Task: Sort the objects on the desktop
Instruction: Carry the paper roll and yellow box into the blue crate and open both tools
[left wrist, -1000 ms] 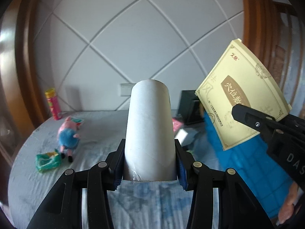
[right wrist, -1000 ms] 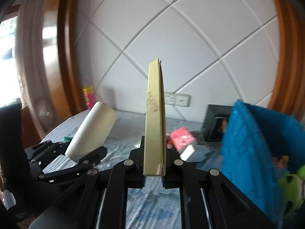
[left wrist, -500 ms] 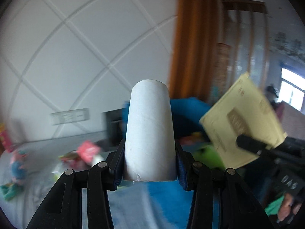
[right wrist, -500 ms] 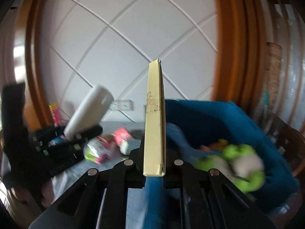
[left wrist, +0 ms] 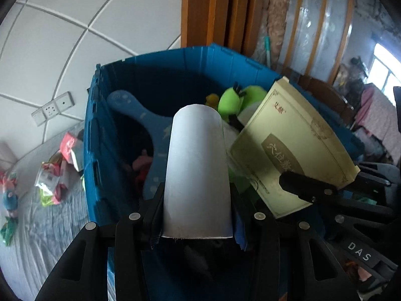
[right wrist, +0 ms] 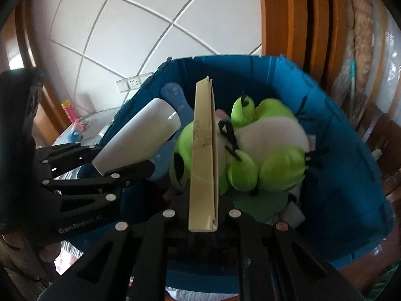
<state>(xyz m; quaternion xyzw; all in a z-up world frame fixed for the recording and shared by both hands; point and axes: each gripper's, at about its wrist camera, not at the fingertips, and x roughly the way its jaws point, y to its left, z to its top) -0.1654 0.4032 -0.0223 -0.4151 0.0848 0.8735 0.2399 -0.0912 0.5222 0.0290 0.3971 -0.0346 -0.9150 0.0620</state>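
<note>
One blue storage bin (left wrist: 160,75) fills both views, already holding one green plush toy (right wrist: 270,155) and one blue paddle (left wrist: 140,115). Above its opening, the left gripper (left wrist: 196,215) is clamped on one white cylinder (left wrist: 196,170), and the right gripper (right wrist: 201,215) pinches one thin yellow box (right wrist: 203,150) edge-on. Both loads appear ready to drop; releasing low and clear of each other should keep them from snagging. Several packets (left wrist: 57,165) lie on the table (left wrist: 37,225).
</note>
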